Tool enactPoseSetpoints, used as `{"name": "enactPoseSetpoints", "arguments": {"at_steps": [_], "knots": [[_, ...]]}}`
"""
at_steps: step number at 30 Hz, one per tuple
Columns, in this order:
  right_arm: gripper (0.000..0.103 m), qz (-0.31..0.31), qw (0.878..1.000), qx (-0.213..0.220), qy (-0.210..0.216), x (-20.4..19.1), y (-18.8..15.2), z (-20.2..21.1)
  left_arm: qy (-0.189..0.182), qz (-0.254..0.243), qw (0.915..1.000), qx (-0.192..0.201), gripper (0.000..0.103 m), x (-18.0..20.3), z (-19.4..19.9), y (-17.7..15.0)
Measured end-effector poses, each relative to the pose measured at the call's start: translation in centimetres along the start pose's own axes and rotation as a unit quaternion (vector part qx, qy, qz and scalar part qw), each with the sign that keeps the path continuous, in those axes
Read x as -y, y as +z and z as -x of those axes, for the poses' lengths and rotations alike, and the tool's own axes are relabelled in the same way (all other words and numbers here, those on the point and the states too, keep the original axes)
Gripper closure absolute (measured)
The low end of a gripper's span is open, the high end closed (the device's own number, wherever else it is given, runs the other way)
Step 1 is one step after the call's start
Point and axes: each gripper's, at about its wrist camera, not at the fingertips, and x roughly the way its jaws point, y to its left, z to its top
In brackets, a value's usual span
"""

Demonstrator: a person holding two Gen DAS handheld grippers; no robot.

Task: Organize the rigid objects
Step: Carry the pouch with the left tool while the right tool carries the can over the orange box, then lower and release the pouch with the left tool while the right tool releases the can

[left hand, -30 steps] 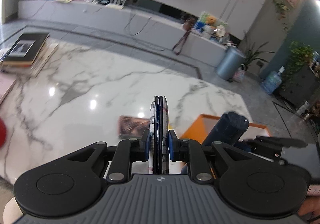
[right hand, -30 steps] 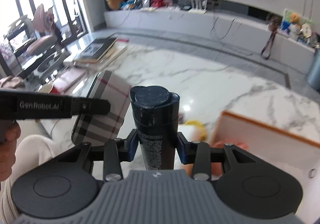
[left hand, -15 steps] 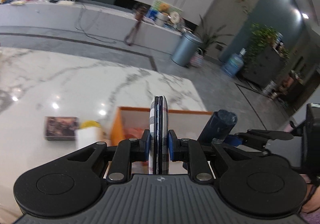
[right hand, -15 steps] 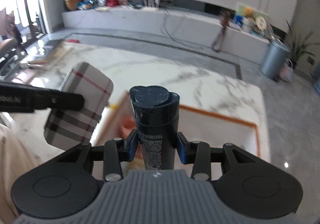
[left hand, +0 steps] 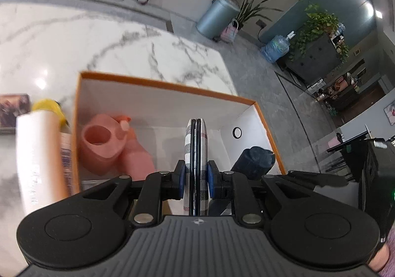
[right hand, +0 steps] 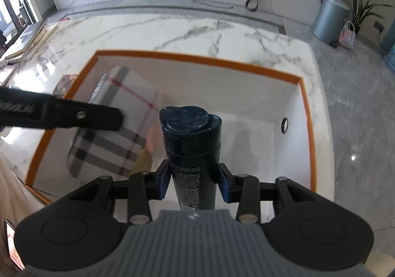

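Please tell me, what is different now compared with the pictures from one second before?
Both grippers moved from above the bare marble table to over the orange-rimmed box. The plaid case and dark bottle now hang above its inside. Nothing was released: the left gripper and right gripper stay clamped.

The label of the white bottle [left hand: 40,153] is smeared by blur and cannot be read. The dark book [left hand: 11,110] is cut by the left edge. The lower part of the plaid case [left hand: 195,165] is covered by the left claw [left hand: 195,184]. The pink jug [right hand: 151,137] is almost wholly hidden behind the case. The print on the dark bottle [right hand: 191,153] is too small to read.
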Motion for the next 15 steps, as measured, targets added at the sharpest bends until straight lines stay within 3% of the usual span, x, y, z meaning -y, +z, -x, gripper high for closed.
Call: {"name": "enactPoseSetpoints", "arguments": {"at_steps": [15], "knots": [[0.063,-0.041,0.999,-0.027,0.018,2.4,2.6,-4.4,0.016,0.045,0.9983,-0.033,0.083,-1.7,-5.6,1.7]]}}
